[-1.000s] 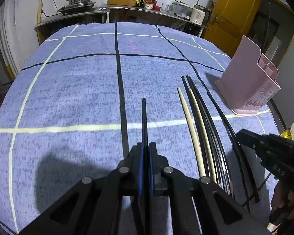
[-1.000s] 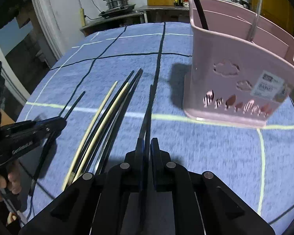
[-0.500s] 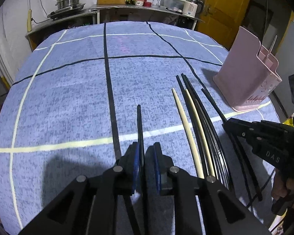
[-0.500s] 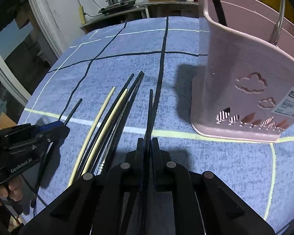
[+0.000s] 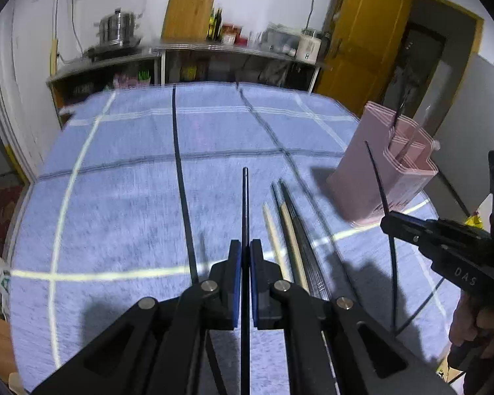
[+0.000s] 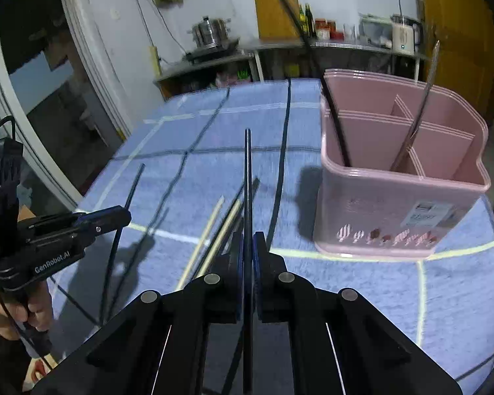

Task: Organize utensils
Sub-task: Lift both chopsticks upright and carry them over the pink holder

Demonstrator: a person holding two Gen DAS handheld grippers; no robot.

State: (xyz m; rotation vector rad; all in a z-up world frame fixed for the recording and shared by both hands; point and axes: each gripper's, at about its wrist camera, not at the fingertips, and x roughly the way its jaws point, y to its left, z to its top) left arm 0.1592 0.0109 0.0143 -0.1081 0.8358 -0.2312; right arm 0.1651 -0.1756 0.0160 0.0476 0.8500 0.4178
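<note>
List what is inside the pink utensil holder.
The pink utensil holder holds one black chopstick and one metal utensil, in separate compartments. Its walls hide their lower ends and the compartment floors.

Each hand-held gripper, left (image 5: 246,256) and right (image 6: 247,250), is clamped, raised.

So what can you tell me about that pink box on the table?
The pink box looks like plastic, with rounded corners and a thick rim. Thin walls split the inside into compartments. It stands upright on the blue checked cloth, to the right of the loose chopsticks. A black chopstick leans in its left front compartment, and a silvery metal stick leans in another. The front has small cut-out shapes near the bottom and a white label. No gripper touches it.
</note>
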